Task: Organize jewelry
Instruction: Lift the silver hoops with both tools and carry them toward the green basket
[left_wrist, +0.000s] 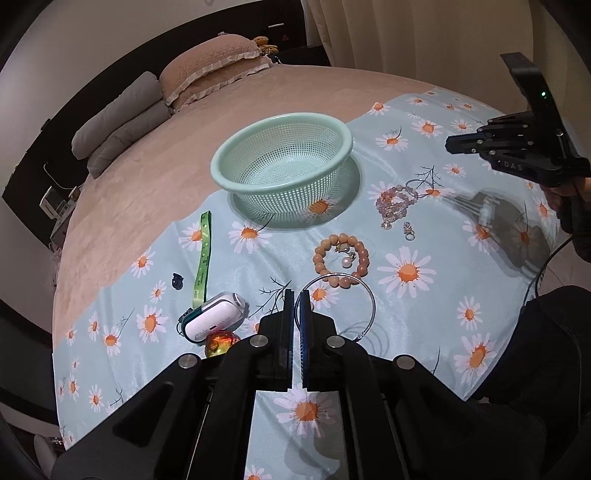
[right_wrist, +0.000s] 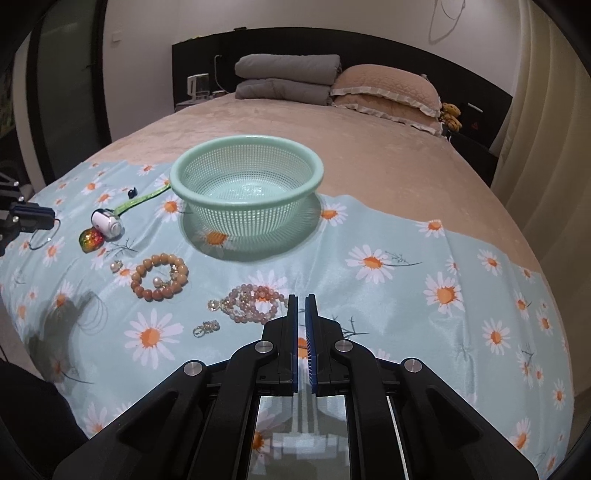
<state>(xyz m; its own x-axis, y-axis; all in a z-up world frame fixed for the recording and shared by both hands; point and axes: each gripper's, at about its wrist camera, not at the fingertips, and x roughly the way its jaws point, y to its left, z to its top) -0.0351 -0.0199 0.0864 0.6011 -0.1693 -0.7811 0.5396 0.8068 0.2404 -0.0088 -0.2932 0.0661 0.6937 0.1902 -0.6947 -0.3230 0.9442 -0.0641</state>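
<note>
A satiny cloth (right_wrist: 388, 236) printed with daisies covers the near edge of the bed and catches the light with a soft sheen, while the blanket (right_wrist: 332, 125) beyond it looks matt and plush. The mint-green colander (right_wrist: 246, 184) is smooth perforated plastic with a slightly glossy rim. The orange bead bracelet (right_wrist: 159, 276) has a waxy, semi-matt polish; the pink bead bracelet (right_wrist: 255, 302) looks glassy and translucent. The wire bangle (left_wrist: 364, 295) is thin shiny metal. The white case (left_wrist: 214, 321) is glossy hard plastic, on a woven green strap (left_wrist: 203, 254). Both grippers' bodies are matt black plastic with bright metal pins, their pads (right_wrist: 313, 339) ribbed blue.
</note>
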